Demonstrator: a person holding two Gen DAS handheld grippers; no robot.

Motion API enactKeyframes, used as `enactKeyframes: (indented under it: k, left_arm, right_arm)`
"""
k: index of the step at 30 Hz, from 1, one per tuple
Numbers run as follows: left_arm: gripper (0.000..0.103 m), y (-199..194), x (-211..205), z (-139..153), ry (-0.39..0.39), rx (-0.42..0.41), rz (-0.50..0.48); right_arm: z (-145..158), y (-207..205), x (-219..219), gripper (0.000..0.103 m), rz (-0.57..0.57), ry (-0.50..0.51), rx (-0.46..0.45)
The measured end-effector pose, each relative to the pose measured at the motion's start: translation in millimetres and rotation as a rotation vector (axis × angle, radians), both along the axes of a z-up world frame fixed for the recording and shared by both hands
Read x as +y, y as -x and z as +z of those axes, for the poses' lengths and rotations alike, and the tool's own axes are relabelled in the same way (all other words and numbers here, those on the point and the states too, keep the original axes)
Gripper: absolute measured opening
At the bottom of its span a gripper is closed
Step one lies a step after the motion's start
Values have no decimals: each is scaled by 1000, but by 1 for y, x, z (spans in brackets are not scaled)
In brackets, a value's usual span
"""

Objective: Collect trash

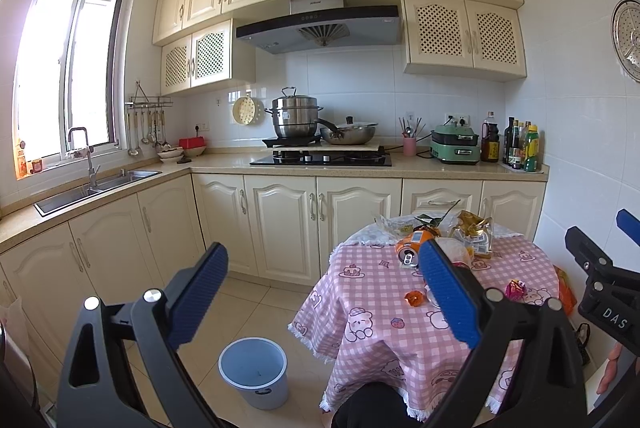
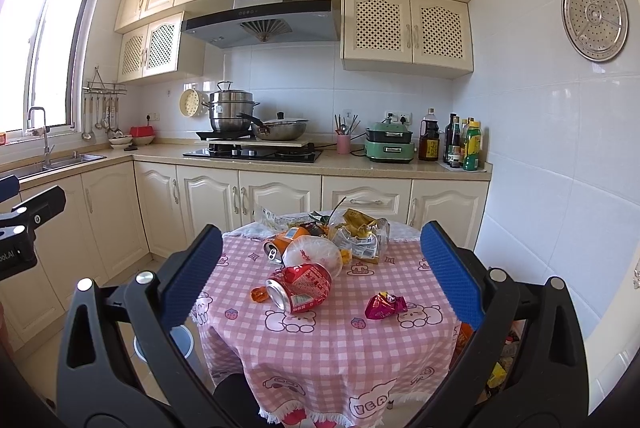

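Trash lies on a round table with a pink checked cloth [image 2: 320, 340]: a crushed red can [image 2: 300, 288], an orange can [image 2: 282, 243], a white plastic bag [image 2: 314, 254], a pink wrapper [image 2: 385, 306], a small orange wrapper [image 2: 259, 294] and crumpled snack bags [image 2: 362, 234]. My right gripper [image 2: 320, 268] is open, held short of the table with the red can framed between its fingers. My left gripper [image 1: 324, 292] is open too, left of the table, its right finger [image 1: 448, 292] covering part of the trash. A pale blue bin [image 1: 254, 372] stands on the floor beside the table.
Cream base cabinets [image 1: 288, 224] and a counter run along the back wall, with a hob [image 1: 320, 159], pots, a green appliance [image 1: 455, 143] and bottles [image 1: 522, 147]. A sink [image 1: 92, 187] is at the left under the window. A white tiled wall is close on the right.
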State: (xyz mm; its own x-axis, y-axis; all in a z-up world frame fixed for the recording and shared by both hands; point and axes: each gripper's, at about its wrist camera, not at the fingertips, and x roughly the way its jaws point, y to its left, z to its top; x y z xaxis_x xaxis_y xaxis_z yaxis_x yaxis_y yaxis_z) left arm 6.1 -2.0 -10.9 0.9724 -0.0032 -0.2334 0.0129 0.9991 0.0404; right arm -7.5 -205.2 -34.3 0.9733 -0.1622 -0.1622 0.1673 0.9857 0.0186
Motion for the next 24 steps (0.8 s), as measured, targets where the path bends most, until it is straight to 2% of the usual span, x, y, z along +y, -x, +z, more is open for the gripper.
enactKeyframes:
  k: [16, 24]
  left_arm:
    - [94, -10, 3, -10, 2, 31, 5]
    - [94, -54, -2, -34, -8, 124, -1]
  right_arm:
    - [-3, -9, -6, 97, 0, -23, 27]
    - [-35, -45, -31, 97, -21, -96, 129]
